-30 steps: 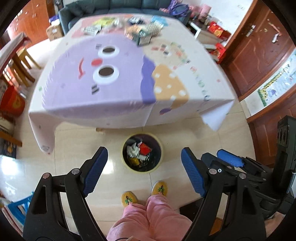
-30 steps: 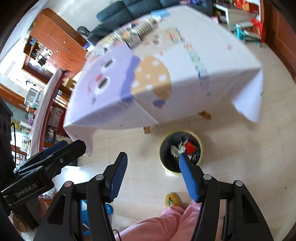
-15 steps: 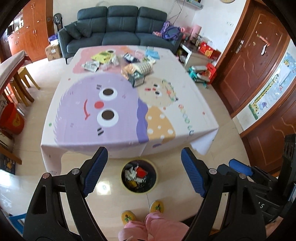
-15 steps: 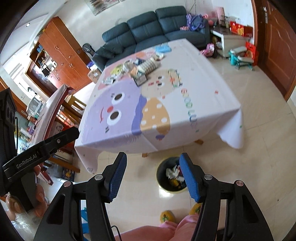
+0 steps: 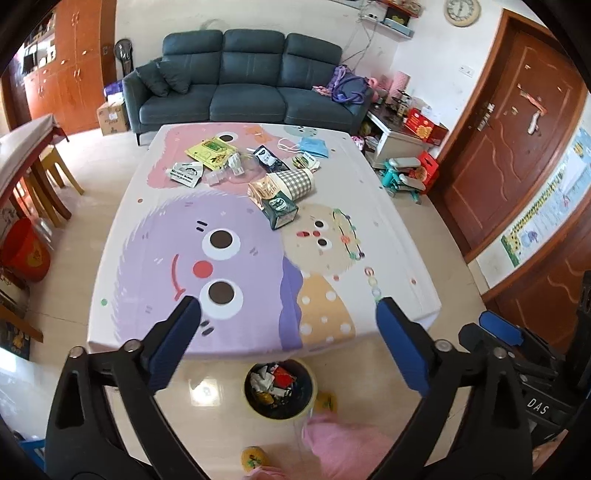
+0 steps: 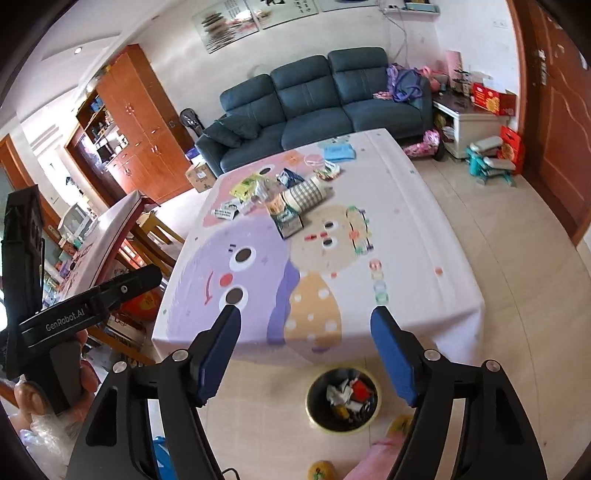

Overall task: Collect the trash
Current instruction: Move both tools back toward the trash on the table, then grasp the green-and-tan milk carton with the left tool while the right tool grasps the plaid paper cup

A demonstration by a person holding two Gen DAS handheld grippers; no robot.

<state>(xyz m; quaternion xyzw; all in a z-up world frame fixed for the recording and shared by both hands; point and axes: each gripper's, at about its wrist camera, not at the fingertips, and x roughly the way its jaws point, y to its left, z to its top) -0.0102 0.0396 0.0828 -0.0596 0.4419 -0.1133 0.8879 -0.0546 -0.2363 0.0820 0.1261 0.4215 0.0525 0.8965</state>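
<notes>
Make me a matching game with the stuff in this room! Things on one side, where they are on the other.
Things:
1. bin
2. checked cup
3. purple bag
4. clock

Places:
A. on the sofa
B. on the wall
C. on the floor by the table
D. lying on the table among the trash

Pairs: 1-C, 2-D, 3-A, 4-B
</notes>
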